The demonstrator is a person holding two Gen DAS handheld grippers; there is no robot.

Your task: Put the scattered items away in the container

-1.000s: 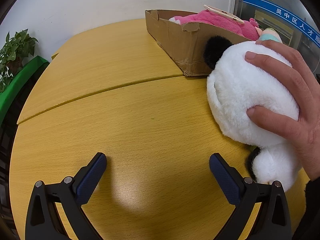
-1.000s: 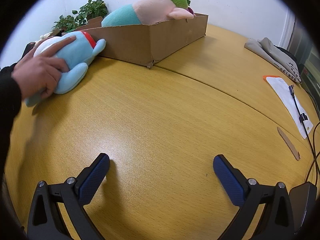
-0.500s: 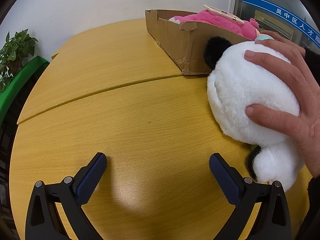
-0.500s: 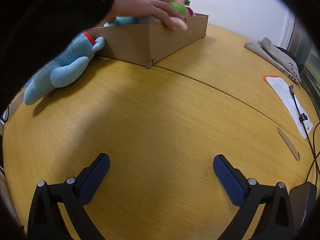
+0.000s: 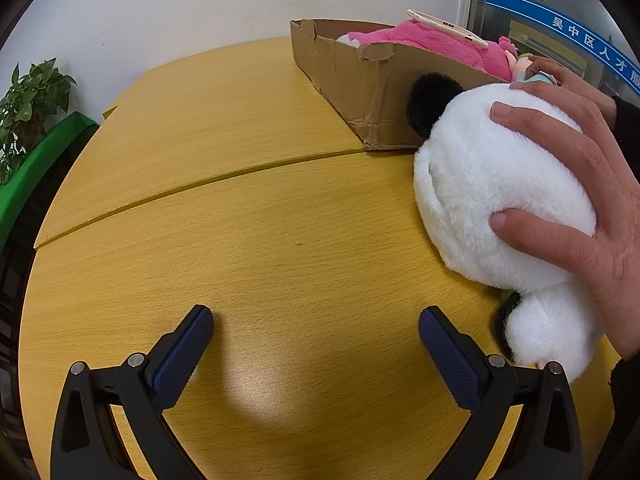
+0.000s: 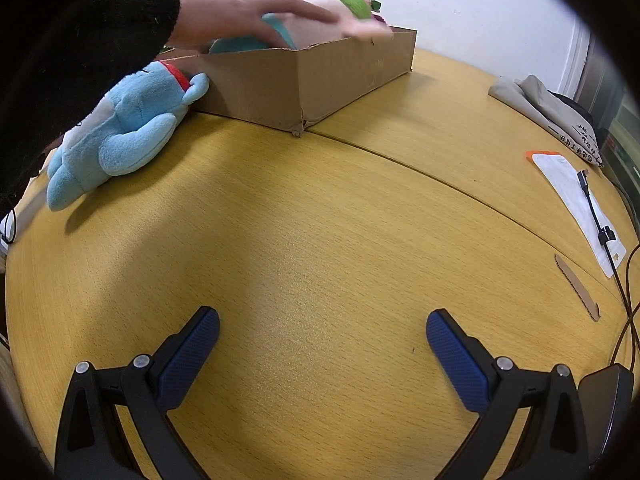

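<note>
A cardboard box stands at the back of the wooden table and also shows in the right wrist view. A pink plush lies inside it. A white panda plush lies on the table against the box, with a bare hand on it. A blue plush lies on the table left of the box. Another hand grips a teal, pink and green plush in the box. My left gripper and right gripper are open and empty, low over the table.
A potted plant stands at the far left edge. A folded grey cloth, a white sheet with a cable, a cardboard strip and a dark device lie at the right. A seam crosses the tabletop.
The hand left the blue plush and reached into the box onto the teal, pink and green plush. The other hand stays on the panda. Both grippers have not moved.
</note>
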